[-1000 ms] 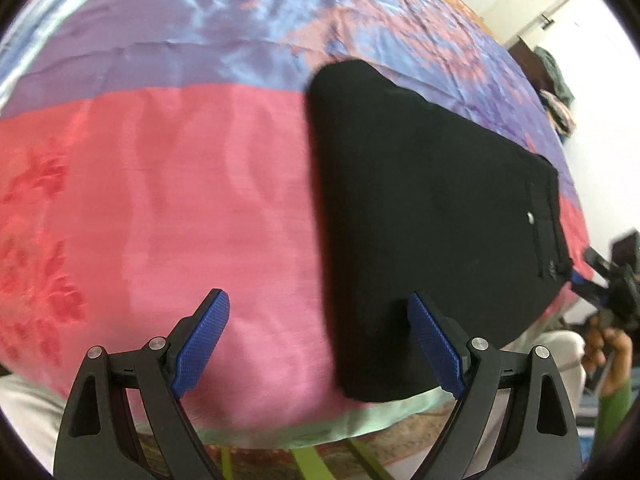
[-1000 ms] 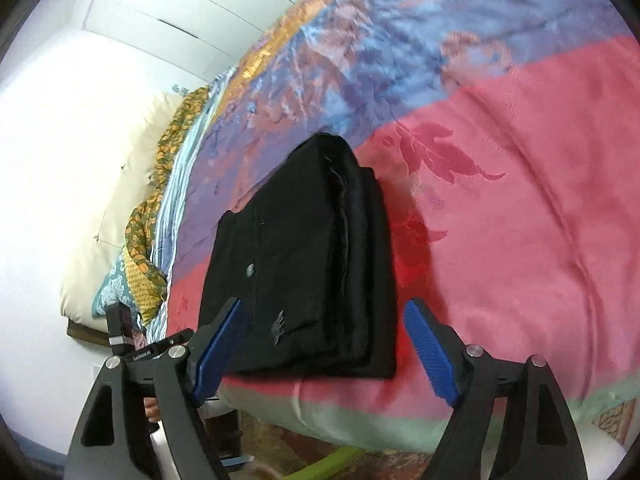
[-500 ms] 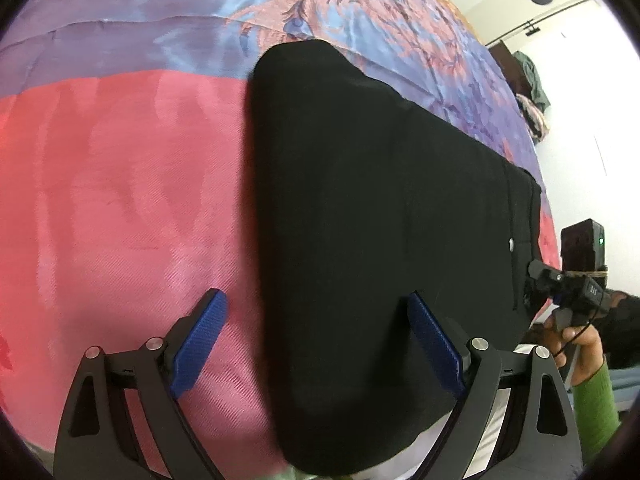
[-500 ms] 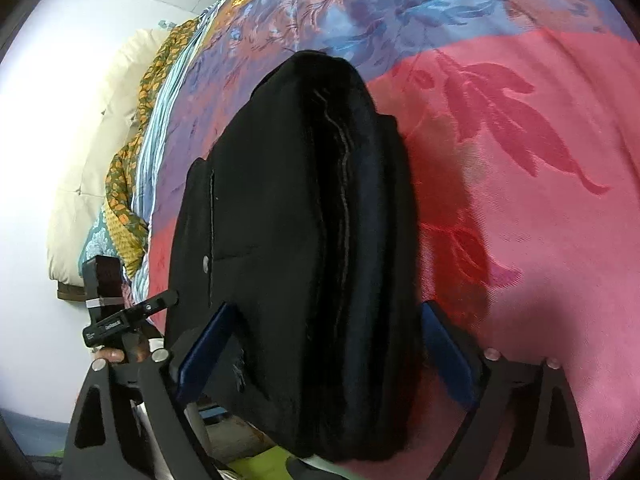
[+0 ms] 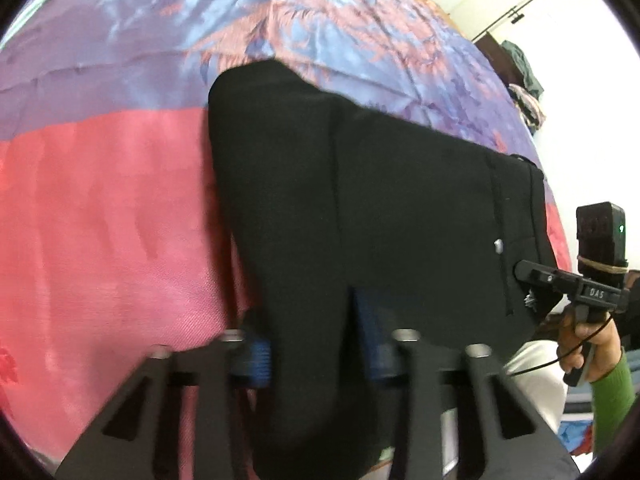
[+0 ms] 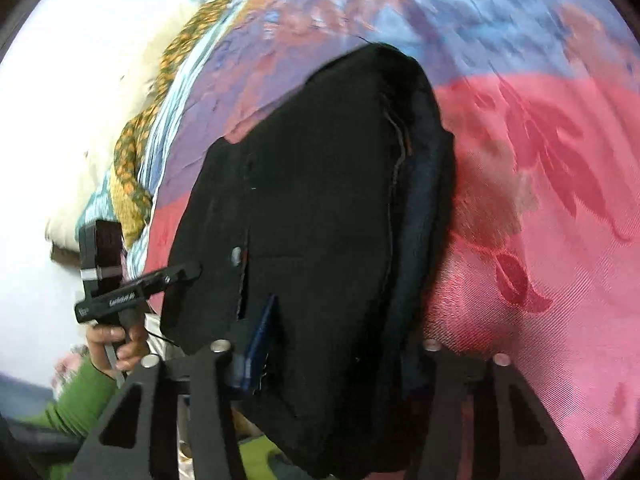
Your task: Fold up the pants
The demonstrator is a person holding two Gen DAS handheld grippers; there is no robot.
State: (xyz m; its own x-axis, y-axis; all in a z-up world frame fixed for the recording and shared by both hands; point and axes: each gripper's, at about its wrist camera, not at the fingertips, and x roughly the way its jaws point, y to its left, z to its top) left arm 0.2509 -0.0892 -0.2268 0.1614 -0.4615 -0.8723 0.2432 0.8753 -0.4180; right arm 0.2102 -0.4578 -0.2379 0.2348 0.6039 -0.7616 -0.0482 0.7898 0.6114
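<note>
In the left wrist view the left gripper [image 5: 310, 350] had its blue pads drawn in on the near edge of the black pants [image 5: 380, 208], which lay folded in a thick stack on the red and purple bedspread [image 5: 100, 216]; the cloth looked soft and limp, likely to sag unless gripped through every layer. In the right wrist view the right gripper [image 6: 340, 354] likewise pinched the stack's near edge, its right pad hidden by cloth.
</note>
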